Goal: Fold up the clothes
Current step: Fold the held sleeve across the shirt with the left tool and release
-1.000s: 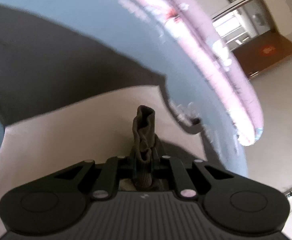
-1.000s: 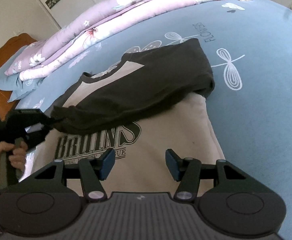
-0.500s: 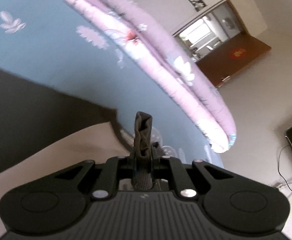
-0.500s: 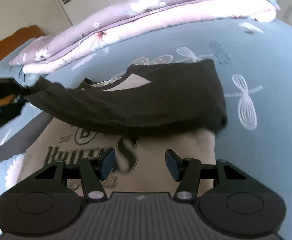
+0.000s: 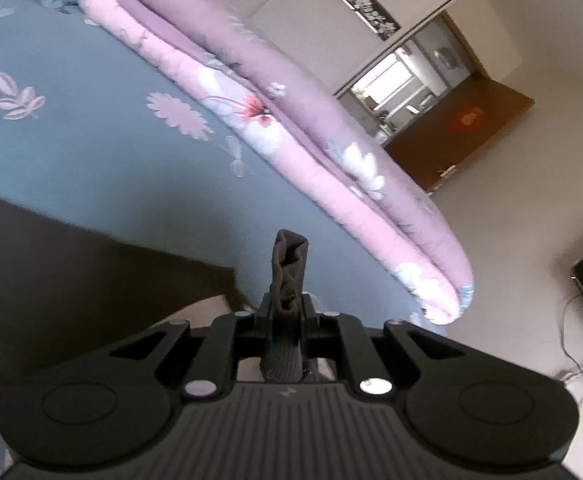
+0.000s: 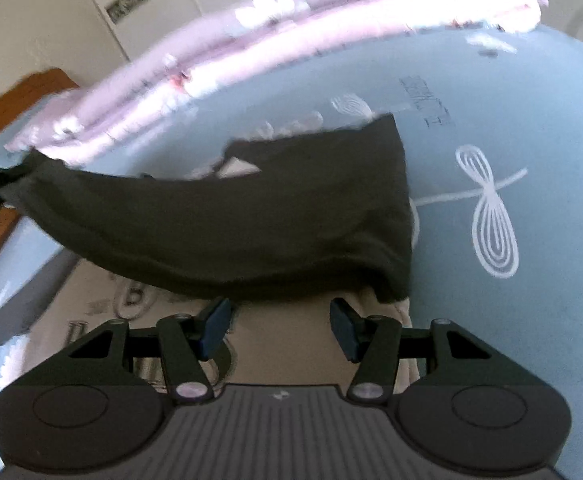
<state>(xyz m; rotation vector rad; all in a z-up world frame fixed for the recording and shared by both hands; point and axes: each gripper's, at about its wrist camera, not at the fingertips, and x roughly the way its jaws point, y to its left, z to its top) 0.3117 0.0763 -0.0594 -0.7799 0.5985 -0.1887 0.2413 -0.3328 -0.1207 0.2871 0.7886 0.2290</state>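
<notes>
The left hand-held gripper is clamping the dark sleeve cuff, stretching it from the right-wrist frame's left edge toward centre right over the beige sweatshirt on the bed, while the right hand-held gripper is hovering wide open (holding nothing) below it.

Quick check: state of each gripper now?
Left gripper: shut on dark sleeve.
Right gripper: open, holding nothing.

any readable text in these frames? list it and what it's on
Nothing reads cleanly.
Print on the shirt: blurred, mostly hidden under the dark sleeve; unreadable.
Lettering on the blue bedsheet: blurred, unreadable.
Red emblem on the door: too small.
</notes>
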